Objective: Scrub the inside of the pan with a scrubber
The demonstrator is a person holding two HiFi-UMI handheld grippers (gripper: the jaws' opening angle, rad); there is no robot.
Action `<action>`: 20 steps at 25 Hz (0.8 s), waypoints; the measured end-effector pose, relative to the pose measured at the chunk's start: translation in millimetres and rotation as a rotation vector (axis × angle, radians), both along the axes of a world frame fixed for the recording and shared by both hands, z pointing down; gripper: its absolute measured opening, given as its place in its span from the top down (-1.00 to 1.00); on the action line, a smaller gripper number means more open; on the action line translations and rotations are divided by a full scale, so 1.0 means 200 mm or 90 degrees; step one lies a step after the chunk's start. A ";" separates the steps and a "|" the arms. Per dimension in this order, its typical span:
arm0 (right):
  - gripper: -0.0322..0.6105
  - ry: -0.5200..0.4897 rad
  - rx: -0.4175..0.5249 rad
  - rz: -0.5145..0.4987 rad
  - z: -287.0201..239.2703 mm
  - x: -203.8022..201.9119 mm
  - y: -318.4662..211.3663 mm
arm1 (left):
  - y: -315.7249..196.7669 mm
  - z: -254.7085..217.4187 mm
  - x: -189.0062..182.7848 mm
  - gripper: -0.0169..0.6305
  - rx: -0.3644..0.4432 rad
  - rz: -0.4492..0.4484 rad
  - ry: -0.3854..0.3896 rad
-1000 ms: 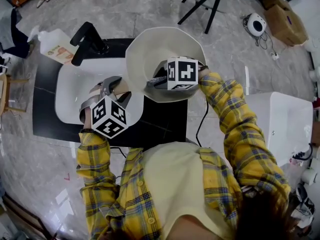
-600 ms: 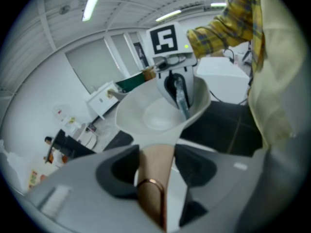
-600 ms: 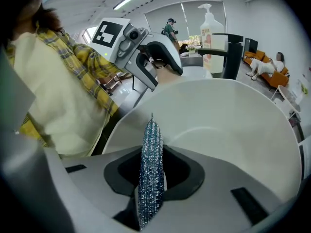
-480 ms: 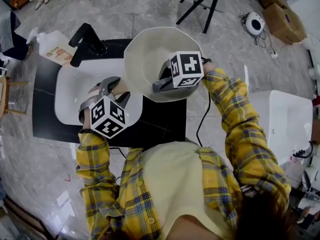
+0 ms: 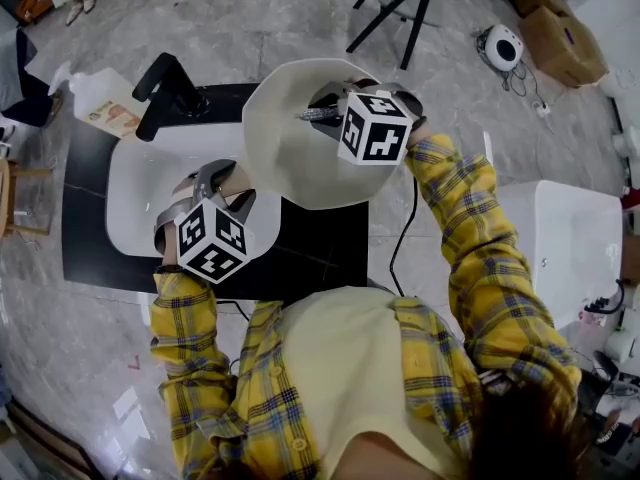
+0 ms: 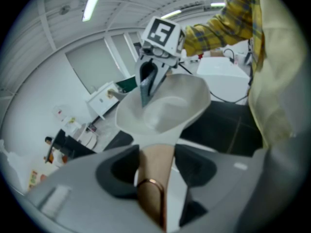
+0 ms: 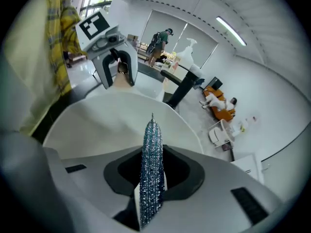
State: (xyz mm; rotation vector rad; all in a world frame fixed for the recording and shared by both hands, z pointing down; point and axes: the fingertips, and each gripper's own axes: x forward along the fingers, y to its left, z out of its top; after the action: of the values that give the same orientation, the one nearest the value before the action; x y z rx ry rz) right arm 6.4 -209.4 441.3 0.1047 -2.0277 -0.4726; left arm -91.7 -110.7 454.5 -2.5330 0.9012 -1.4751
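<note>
A white pan [image 5: 290, 153] is tilted above the black counter, and my left gripper [image 5: 222, 186] is shut on its tan wooden handle [image 6: 154, 171]. In the left gripper view the pan's bowl [image 6: 167, 106] opens toward the camera. My right gripper [image 5: 322, 110] is shut on a flat, glittery blue-silver scrubber [image 7: 151, 164]. It holds the scrubber over the pan's inside near the far rim. The right gripper view shows the scrubber's tip above the pan's white inside [image 7: 102, 123], with the left gripper [image 7: 118, 72] beyond it.
Under the pan's left side lies a white sink basin [image 5: 140, 183] set in a black counter [image 5: 320, 253]. A black faucet [image 5: 165, 83] and a soap bottle [image 5: 100, 103] stand behind it. A white cabinet [image 5: 570, 243] is at the right, and a chair [image 5: 395, 8] is on the floor beyond.
My right gripper has moved with the scrubber from the pan's near right side up toward its far rim, and has turned. The left gripper and the handle have stayed put.
</note>
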 end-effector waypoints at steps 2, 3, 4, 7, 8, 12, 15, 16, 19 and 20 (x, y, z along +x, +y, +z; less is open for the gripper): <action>0.64 -0.002 0.059 0.009 0.00 0.00 -0.07 | 0.00 0.00 0.00 0.23 0.000 0.000 0.000; 0.64 -0.005 0.080 0.013 0.01 0.00 -0.10 | 0.00 0.00 0.00 0.23 0.000 0.000 -0.001; 0.64 -0.006 0.099 0.018 0.01 0.00 -0.12 | 0.00 0.00 0.00 0.23 0.000 0.000 -0.001; 0.64 0.002 0.160 0.032 0.03 0.01 -0.19 | 0.00 0.00 0.00 0.23 0.000 -0.001 0.000; 0.64 0.010 0.183 0.037 0.04 0.01 -0.21 | 0.00 0.00 0.00 0.23 0.000 -0.001 0.000; 0.64 0.040 0.260 0.051 0.07 0.04 -0.26 | 0.00 0.00 0.00 0.23 -0.001 -0.001 0.001; 0.64 0.058 0.281 0.064 0.10 0.06 -0.28 | 0.00 -0.01 0.00 0.23 -0.002 -0.001 0.000; 0.64 0.066 0.285 0.071 0.11 0.07 -0.29 | 0.00 -0.01 0.00 0.23 -0.002 -0.001 0.001; 0.64 0.096 0.291 0.100 0.15 0.11 -0.34 | 0.00 0.00 0.00 0.23 -0.002 -0.002 0.002; 0.64 0.104 0.289 0.108 0.16 0.13 -0.35 | 0.00 0.00 0.00 0.23 -0.002 -0.001 0.002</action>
State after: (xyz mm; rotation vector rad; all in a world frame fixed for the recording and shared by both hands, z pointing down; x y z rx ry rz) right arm 31.6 -278.4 473.8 0.4939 -1.7053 -0.7989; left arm -92.1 -111.0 454.4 -2.5387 0.9033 -1.4740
